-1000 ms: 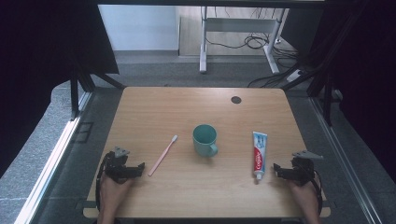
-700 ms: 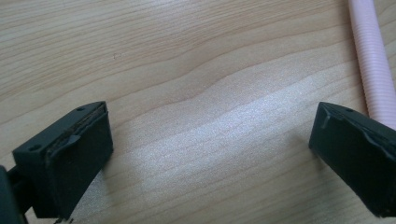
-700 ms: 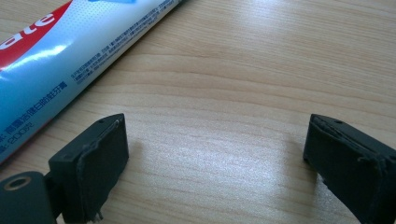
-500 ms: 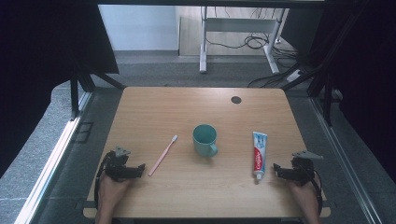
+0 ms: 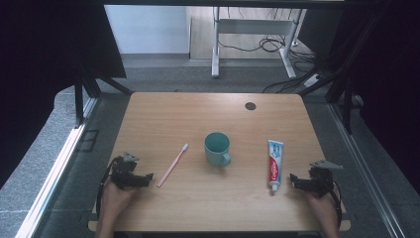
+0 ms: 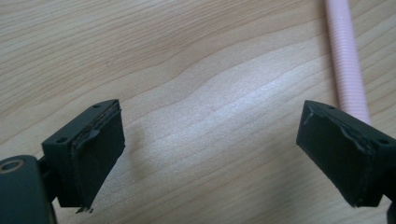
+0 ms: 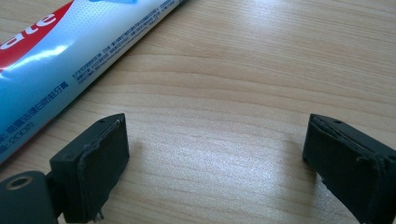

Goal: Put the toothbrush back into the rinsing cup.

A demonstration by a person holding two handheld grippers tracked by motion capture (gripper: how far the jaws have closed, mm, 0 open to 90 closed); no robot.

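The pink toothbrush lies flat on the bench just beside the released left claw, whose jaws have just been closing with nothing between them, and being light, thin and stiff, it is best taken at mid-handle.

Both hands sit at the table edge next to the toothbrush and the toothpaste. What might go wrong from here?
1. The toothbrush is thin and lies flat on the table. The left gripper, whose open jaws have just been closing a little with bare wood between them, may slide over it.
2. The toothpaste tube lies left of the open right gripper; a sideways approach might push it away.
3. The cup stands between both items and might get knocked.
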